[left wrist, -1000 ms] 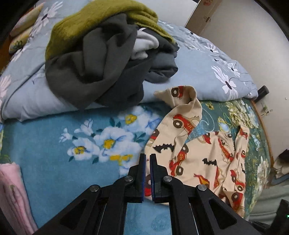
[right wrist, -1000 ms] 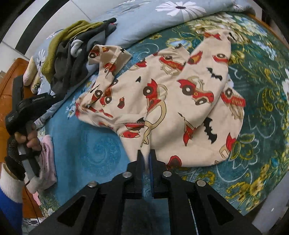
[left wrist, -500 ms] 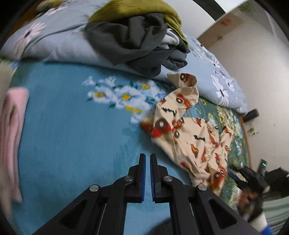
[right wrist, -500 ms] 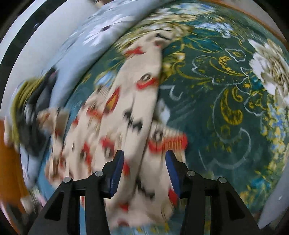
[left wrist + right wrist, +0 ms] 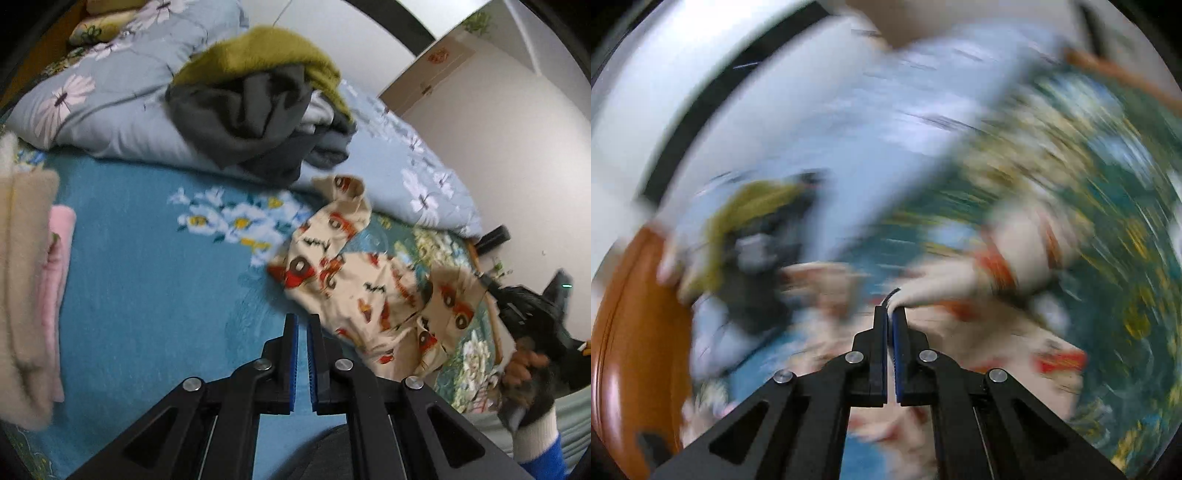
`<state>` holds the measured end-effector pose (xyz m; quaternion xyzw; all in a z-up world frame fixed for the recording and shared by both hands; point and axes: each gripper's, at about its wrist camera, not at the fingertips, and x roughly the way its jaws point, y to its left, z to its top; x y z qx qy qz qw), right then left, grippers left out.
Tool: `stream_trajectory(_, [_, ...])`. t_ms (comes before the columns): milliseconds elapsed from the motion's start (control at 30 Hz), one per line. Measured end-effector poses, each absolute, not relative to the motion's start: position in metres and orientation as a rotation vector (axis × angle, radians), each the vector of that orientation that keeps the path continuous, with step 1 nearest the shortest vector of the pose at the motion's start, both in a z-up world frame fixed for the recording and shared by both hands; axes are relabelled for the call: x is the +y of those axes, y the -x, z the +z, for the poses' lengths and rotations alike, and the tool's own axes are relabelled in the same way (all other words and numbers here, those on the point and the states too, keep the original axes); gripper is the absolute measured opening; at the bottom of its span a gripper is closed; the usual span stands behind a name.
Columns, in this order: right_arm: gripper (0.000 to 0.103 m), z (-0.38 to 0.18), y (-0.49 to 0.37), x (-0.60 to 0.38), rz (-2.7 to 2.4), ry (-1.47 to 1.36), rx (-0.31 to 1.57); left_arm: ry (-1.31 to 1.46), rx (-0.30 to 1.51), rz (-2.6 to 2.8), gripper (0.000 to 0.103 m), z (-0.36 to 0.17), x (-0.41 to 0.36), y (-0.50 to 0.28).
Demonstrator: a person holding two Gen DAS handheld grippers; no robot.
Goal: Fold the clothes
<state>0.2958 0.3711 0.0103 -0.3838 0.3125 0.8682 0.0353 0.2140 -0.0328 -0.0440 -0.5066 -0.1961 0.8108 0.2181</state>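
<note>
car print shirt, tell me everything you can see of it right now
The car print shirt is soft cream fabric with red cars and black bats. It lies crumpled on the teal floral bedspread, one sleeve end reaching toward the grey quilt. The right gripper is shut on a fold at its edge, lifting it; that view is heavily blurred. The left gripper is shut, beside it, not touching.

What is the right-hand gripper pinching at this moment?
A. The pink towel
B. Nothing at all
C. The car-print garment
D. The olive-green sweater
C: in the blurred right wrist view, the right gripper is closed on a fold of the cream car-print garment.
</note>
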Motion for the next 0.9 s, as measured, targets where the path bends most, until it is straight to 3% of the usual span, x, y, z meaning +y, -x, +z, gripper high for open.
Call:
stream_trajectory(67, [0.002,0.045,-0.294,0.318,2.921,1.188,0.84,1.378,-0.567,2.271,0.006,-0.035,-0.044,-0.218])
stream_trajectory(133, [0.002,0.047,-0.296,0.248,3.127,1.377,0.66,1.383,-0.582,2.298,0.007,-0.033,-0.057,-0.223])
stream_trajectory(267, [0.003,-0.014,-0.3,0.156,3.064,1.874,0.302,1.437,-0.6,2.338,0.013,-0.037,-0.085,-0.241])
stream_trajectory(400, [0.005,-0.054,-0.3,0.139,2.882,2.068,0.246,1.508,-0.569,2.335,0.023,-0.051,-0.091,-0.257])
stream_trajectory(433, [0.017,-0.057,-0.299,0.141,2.861,2.072,0.244,1.524,-0.555,2.32,0.024,-0.056,-0.085,-0.255])
stream_trajectory(467, [0.037,-0.05,-0.303,0.151,2.883,2.036,0.278,1.54,-0.542,2.305,0.024,-0.06,-0.079,-0.254])
stream_trajectory(533, [0.05,-0.036,-0.313,0.17,2.924,1.961,0.345,1.57,-0.515,2.275,0.026,-0.069,-0.066,-0.25])
stream_trajectory(700, [0.055,-0.034,-0.341,0.262,2.79,1.709,0.497,1.637,-0.449,2.189,0.035,-0.092,-0.03,-0.235])
stream_trajectory(900, [0.055,-0.108,-0.403,0.429,2.126,1.442,0.997,1.693,-0.35,2.102,0.041,-0.109,0.021,-0.215])
